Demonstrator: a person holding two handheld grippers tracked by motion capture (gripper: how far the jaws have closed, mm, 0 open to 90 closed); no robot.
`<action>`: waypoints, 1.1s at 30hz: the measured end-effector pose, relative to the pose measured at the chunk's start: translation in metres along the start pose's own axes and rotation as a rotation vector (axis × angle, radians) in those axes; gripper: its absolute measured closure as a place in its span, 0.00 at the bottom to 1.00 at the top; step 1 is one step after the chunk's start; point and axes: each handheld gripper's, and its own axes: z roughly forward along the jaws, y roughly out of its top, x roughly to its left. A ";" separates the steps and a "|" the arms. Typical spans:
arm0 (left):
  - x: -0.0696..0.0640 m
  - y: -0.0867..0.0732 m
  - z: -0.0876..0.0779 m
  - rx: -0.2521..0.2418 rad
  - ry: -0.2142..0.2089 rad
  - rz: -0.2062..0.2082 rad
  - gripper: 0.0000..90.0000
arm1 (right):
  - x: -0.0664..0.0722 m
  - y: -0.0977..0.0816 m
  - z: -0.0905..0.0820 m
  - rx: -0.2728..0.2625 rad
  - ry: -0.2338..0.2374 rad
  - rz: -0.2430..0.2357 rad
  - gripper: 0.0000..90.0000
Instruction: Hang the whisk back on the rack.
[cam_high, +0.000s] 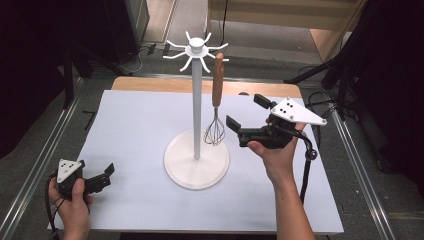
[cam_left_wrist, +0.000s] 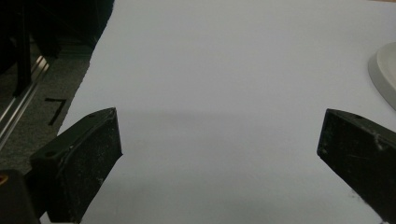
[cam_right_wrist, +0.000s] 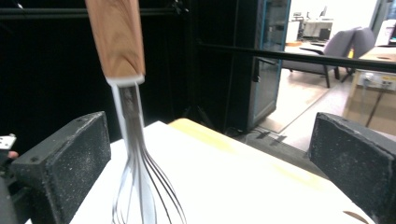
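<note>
Bright even tabletop, dark surroundings (whisk (cam_right_wrist: 133, 140) blurred)

surface: white table (cam_high: 130, 130) | on it: white rack base (cam_high: 196, 172), near ctr

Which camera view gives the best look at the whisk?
The high view: the whole whisk hangs from the white stand. The right gripper view gives a close, cropped look at its handle end and wires. The left gripper view looks across the table.

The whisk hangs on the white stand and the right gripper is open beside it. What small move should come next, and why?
Probably draw the right gripper back, away from the whisk. The whisk hangs from a hook of the stand, and in the right gripper view the jaws stand wide with neither pad pressing on it, so it seems to hang free. The left gripper rests open, apart.
</note>
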 end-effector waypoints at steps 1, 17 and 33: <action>0.000 0.000 0.000 0.000 0.000 0.001 0.00 | -0.002 -0.003 -0.001 0.004 -0.011 -0.005 0.00; -0.001 0.000 0.000 0.002 0.000 0.008 0.00 | -0.021 -0.050 -0.015 0.065 -0.118 0.038 0.00; -0.001 0.000 0.000 0.004 0.004 0.013 0.00 | -0.036 -0.098 -0.033 0.129 -0.182 0.084 0.00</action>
